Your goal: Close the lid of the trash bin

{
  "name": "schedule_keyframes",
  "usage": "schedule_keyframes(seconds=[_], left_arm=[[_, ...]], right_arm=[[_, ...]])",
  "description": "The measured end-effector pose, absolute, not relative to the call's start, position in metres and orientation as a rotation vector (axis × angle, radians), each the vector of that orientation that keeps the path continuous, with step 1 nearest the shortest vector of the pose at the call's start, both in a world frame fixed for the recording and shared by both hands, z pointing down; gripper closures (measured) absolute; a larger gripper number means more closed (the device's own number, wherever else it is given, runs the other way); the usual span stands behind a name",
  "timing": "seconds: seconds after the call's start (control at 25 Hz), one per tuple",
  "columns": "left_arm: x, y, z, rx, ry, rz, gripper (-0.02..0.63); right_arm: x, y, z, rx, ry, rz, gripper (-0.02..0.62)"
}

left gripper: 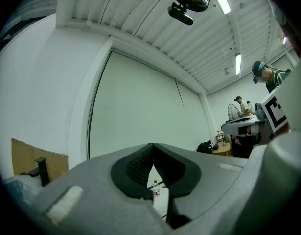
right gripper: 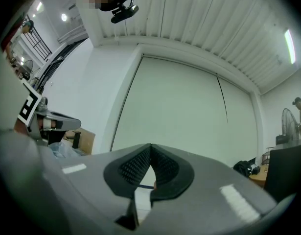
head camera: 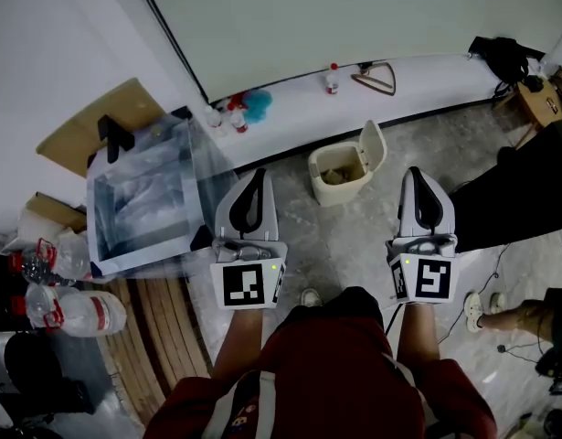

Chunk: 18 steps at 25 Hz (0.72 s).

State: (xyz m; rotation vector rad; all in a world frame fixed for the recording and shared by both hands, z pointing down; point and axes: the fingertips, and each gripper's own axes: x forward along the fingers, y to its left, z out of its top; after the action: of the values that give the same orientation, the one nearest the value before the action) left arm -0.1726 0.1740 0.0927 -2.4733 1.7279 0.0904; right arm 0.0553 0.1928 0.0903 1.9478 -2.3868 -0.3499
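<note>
Cream trash bin (head camera: 339, 183) upright, lid (head camera: 376, 144) up; left hand-held gripper (head camera: 259, 175), right hand-held gripper (head camera: 414, 172): closed.

Left gripper (head camera: 256, 174) closed, empty; right gripper (head camera: 416, 174) likewise; both level.

The trash bin (head camera: 334, 188) and its lid (head camera: 374, 144) look like matt cream plastic, on a smooth, speckled grey floor (head camera: 344, 254). The storage box (head camera: 143, 199) is glossy clear plastic; the left claw (left gripper: 152, 147) has ribbed black pads (left gripper: 136, 165).
</note>
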Motion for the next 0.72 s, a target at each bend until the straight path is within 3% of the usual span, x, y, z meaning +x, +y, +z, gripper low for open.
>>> schedule_keyframes(seconds=[0.72], left_arm=[[-0.091,0.075,0.096,-2.454,1.683,0.094,0.601]], right_arm=[[0.142,0.095,0.117,2.002,-2.374,-0.289,0.595]])
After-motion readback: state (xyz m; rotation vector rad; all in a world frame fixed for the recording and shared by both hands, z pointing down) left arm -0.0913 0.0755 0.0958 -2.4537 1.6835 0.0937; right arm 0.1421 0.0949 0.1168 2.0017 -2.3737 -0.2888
